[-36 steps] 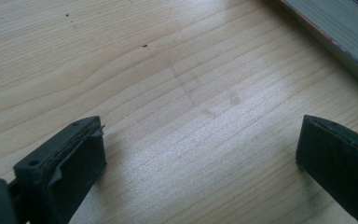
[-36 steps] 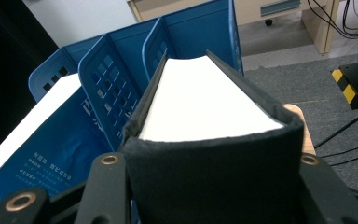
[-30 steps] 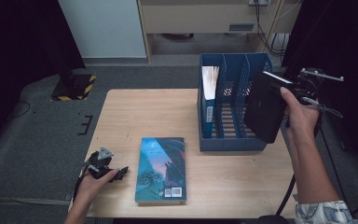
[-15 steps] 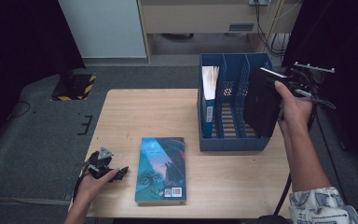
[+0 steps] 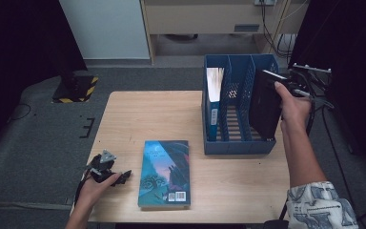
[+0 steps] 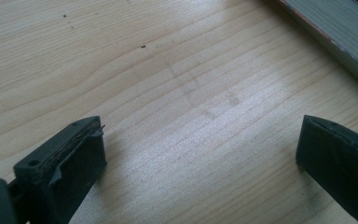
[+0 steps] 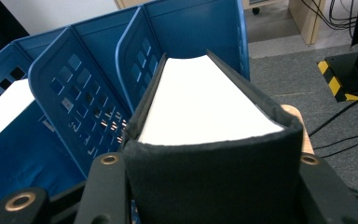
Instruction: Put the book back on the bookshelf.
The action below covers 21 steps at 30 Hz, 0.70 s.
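While clamping black book (image 7: 209, 112), right hand-held gripper (image 7: 212, 186) part-open.

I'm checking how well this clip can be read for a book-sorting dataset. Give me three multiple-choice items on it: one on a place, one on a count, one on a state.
1. Where does the teal-covered book lie?
A. flat on the table
B. in the blue file rack
C. on the floor

2. How many compartments does the rack have?
A. two
B. three
C. five

3. What is the right gripper doing?
A. hanging open
B. resting on the table
C. clamping the black book

Answers: 1 A, it lies cover up near the table's front edge. 2 B, two dividers split it in three. 3 C, its jaws press the book's covers from both sides.
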Each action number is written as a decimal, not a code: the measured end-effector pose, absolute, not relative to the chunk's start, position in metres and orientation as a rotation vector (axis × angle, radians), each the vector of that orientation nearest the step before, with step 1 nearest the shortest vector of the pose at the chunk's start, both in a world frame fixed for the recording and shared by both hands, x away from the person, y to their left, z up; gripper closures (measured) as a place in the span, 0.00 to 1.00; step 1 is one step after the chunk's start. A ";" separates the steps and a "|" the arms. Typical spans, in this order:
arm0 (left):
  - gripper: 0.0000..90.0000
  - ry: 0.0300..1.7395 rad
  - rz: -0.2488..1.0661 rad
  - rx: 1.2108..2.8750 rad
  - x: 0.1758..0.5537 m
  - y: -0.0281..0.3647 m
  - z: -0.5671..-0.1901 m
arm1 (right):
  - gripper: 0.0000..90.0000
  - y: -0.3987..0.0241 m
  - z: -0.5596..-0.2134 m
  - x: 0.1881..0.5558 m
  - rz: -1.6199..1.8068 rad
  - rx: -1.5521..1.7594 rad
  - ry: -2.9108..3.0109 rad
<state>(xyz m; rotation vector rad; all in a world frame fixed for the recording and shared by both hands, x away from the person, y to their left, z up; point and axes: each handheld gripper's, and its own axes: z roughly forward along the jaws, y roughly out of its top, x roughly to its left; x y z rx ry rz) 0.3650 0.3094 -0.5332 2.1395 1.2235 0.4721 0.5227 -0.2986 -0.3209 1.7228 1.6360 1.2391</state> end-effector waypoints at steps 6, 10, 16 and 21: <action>0.01 1.221 0.471 2.141 0.365 0.309 -0.533 | 0.58 -0.298 -0.328 0.529 1.236 1.736 1.615; 0.01 1.219 0.471 2.139 0.365 0.309 -0.533 | 0.58 -0.298 -0.334 0.533 1.231 1.746 1.605; 0.01 1.219 0.471 2.139 0.365 0.309 -0.533 | 0.58 -0.297 -0.340 0.534 1.230 1.759 1.589; 0.01 1.219 0.470 2.140 0.365 0.309 -0.533 | 0.58 -0.299 -0.344 0.534 1.234 1.770 1.583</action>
